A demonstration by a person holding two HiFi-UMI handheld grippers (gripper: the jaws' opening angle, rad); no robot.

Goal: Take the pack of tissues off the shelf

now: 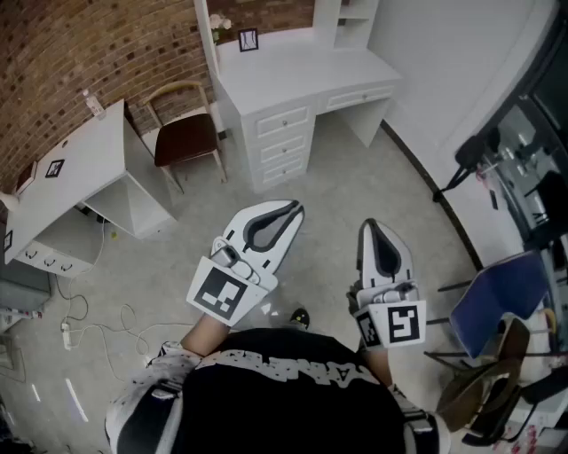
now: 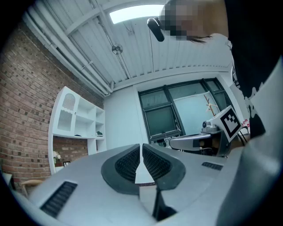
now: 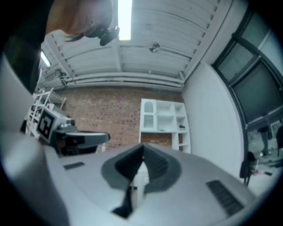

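**Head view.** We stand on a pale floor (image 1: 355,177), well back from a white counter (image 1: 293,71) with drawers that is set against the brick wall. A white shelf unit (image 1: 351,18) stands at the counter's far right corner. A small picture frame (image 1: 248,39) sits at the far edge towards the left. From here the shelves are too small to show what lies on them. The left gripper (image 1: 291,211) and the right gripper (image 1: 373,227) are held out side by side over the floor, apart from each other and far from the counter. A wooden chair (image 1: 185,133) stands left of the counter. Beyond it is a second white table (image 1: 89,160).

**Left gripper view.** The left gripper (image 2: 141,152) is clenched, its ribbed pads (image 2: 128,163) meeting at the tips with nothing between them. The shelf unit rises at the left against the brick. A small dark thing (image 2: 99,133) lies on a lower shelf of its right-hand column. It may be the pack of tissues, but it is too small for us to say. The right gripper shows at the right edge.

**Right gripper view.** The right gripper (image 3: 142,155) is likewise clenched and empty. The shelf unit stands straight ahead and far off, and the same dark speck sits in its narrow right column. The left gripper shows at the left.
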